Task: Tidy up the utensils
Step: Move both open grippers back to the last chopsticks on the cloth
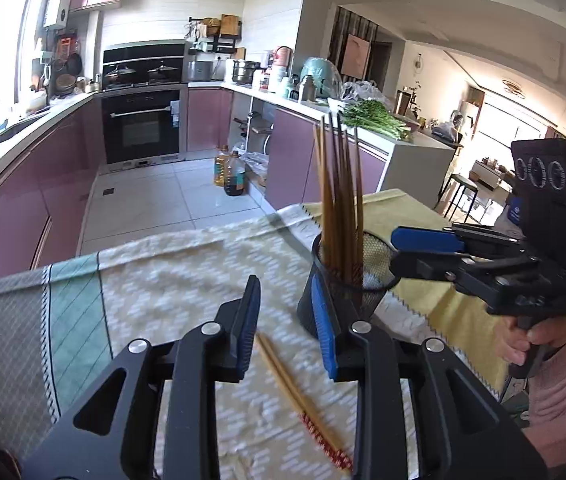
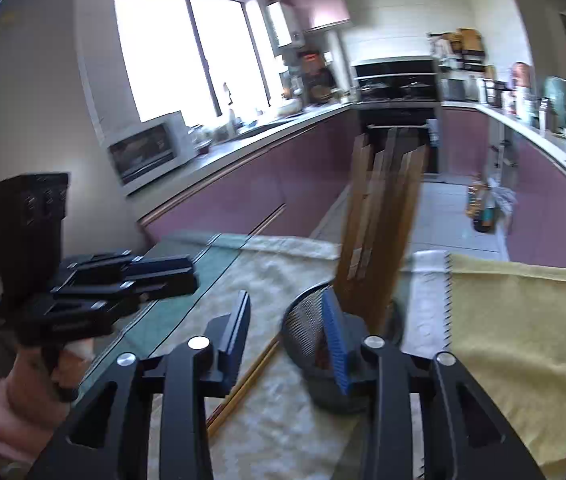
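A black mesh holder (image 1: pixel 343 292) stands on the cloth-covered table with several brown chopsticks (image 1: pixel 341 200) upright in it. A loose pair of chopsticks (image 1: pixel 299 396) with red patterned ends lies on the cloth in front of it, between my left gripper's fingers. My left gripper (image 1: pixel 289 320) is open and empty above that pair. My right gripper (image 2: pixel 289 338) is open and empty at the holder (image 2: pixel 311 344), one finger beside its rim; the view is blurred. The right gripper also shows in the left wrist view (image 1: pixel 415 252), the left one in the right wrist view (image 2: pixel 163 276). The loose pair (image 2: pixel 243 384) shows there too.
The table carries a patterned cloth (image 1: pixel 163 280) and a yellow cloth (image 2: pixel 523 340). Past the far table edge is the kitchen floor with oil bottles (image 1: pixel 231 174), purple cabinets and an oven (image 1: pixel 143 128). Greens (image 1: pixel 375 120) lie on the counter.
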